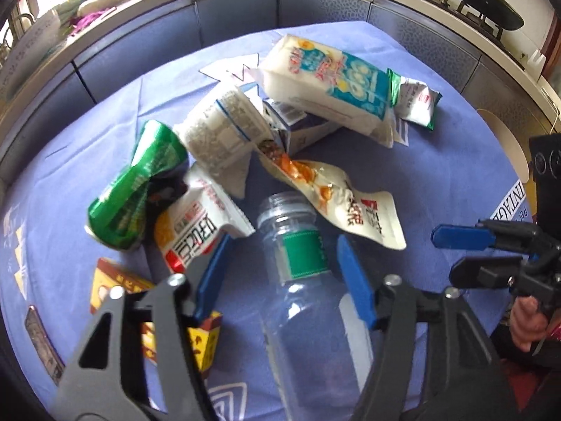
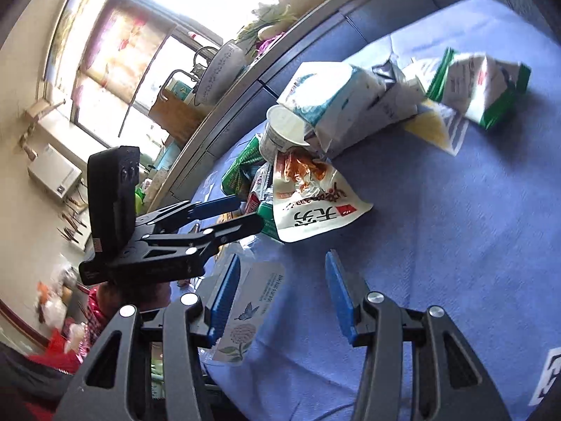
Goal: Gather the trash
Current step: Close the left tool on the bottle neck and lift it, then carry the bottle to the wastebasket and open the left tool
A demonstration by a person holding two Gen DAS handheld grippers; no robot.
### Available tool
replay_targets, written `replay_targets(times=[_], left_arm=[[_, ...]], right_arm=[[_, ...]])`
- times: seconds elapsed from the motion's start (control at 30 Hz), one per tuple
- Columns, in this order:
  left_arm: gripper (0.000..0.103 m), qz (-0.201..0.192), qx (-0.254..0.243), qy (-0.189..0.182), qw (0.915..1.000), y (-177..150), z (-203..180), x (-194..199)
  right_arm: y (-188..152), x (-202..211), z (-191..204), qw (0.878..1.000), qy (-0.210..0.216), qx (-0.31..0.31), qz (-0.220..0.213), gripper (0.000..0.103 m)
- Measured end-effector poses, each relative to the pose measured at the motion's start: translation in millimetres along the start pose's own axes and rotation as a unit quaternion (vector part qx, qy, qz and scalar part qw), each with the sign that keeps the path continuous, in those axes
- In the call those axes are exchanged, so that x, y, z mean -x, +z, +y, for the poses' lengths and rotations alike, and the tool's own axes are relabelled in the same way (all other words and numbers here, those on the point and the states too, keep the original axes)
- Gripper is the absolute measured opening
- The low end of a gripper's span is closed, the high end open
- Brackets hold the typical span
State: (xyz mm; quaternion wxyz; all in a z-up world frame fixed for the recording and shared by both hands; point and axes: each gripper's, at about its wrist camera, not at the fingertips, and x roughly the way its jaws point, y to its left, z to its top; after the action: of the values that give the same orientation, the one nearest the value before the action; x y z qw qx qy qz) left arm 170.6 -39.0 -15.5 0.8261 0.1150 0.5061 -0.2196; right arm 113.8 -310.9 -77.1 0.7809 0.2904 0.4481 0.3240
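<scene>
1. Left wrist view: a blue cloth (image 1: 438, 147) covers the table, with nearly all the trash on it in one heap at the middle.
2. The tissue pack (image 1: 329, 84) lies on top at the far side, a small carton (image 1: 301, 129) tucked under it.
3. A clear bottle (image 1: 308, 291), uncapped, sits between the blue pads of the left gripper (image 1: 284, 277), neck toward the heap; the pads pinch its shoulder, so I judge it picked.
4. The crushed green can (image 1: 136, 182), snack pouch (image 1: 354, 207) and yellow box (image 1: 122, 287) lie loose nearby.
5. The right gripper (image 2: 280, 294) has its jaws partly spread over bare cloth, pinching nothing; a printed wrapper (image 2: 249, 312) lies just beside its left pad.
6. No bin or bag shows, so collection looks barely begun: one bottle in hand, the rest left.
</scene>
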Motion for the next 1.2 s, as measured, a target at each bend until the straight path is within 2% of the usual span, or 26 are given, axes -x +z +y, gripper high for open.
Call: replay_targets(times=[0.1, 0.17, 0.33, 0.37, 0.4, 0.43, 0.47, 0.53, 0.6, 0.7, 0.83, 0.93, 1.07, 1.2], left_arm=[[0.049, 0.035, 0.0, -0.012, 0.9993, 5, 0, -20], [0.045, 0.046, 0.0, -0.011, 0.9989, 6, 1, -29], [0.04, 0.033, 0.003, -0.021, 0.9992, 2, 0, -27], [0.04, 0.028, 0.005, -0.021, 0.9994, -2, 2, -24], [0.039, 0.026, 0.007, -0.019, 0.9994, -5, 2, -22], [0.039, 0.026, 0.011, -0.017, 0.9995, -8, 3, -20], [0.039, 0.025, 0.016, -0.017, 0.9994, -12, 4, -17], [0.039, 0.019, 0.022, -0.024, 0.9993, -22, 7, -4], [0.039, 0.01, 0.022, -0.032, 0.9992, -37, 2, 11], [0.039, 0.0, 0.02, -0.042, 0.9989, -50, -1, 32], [0.039, -0.021, 0.024, -0.065, 0.9974, -51, -11, 56], [0.039, -0.046, 0.008, -0.089, 0.9949, -28, -31, 73], [0.039, -0.081, -0.035, -0.117, 0.9892, 8, -81, 85], [0.039, -0.104, -0.065, -0.147, 0.9815, 53, -132, 88]], right_arm=[[7, -4, -21, 0.996, 0.043, -0.074, 0.003, 0.05], [14, -7, -34, 0.991, 0.056, -0.12, 0.001, 0.05], [29, -23, -50, 0.984, 0.036, -0.173, 0.008, 0.05], [31, -27, -52, 0.983, 0.035, -0.179, 0.01, 0.045], [32, -32, -54, 0.982, 0.04, -0.187, 0.014, 0.026], [32, -35, -55, 0.98, 0.045, -0.194, 0.018, 0.016], [30, -34, -54, 0.979, 0.05, -0.196, 0.017, 0.009], [26, -26, -50, 0.982, 0.049, -0.183, 0.013, 0.007], [18, -11, -48, 0.983, 0.056, -0.173, 0.009, 0.003], [4, 20, -46, 0.989, 0.04, -0.142, -0.003, 0.001], [-16, 67, -56, 0.992, 0.025, -0.124, -0.032, 0.0], [-28, 100, -62, 0.991, 0.016, -0.119, -0.064, 0.0], [-34, 143, -67, 0.986, -0.01, -0.112, -0.121, 0.0], [-37, 205, -81, 0.972, -0.065, -0.102, -0.204, 0.0]])
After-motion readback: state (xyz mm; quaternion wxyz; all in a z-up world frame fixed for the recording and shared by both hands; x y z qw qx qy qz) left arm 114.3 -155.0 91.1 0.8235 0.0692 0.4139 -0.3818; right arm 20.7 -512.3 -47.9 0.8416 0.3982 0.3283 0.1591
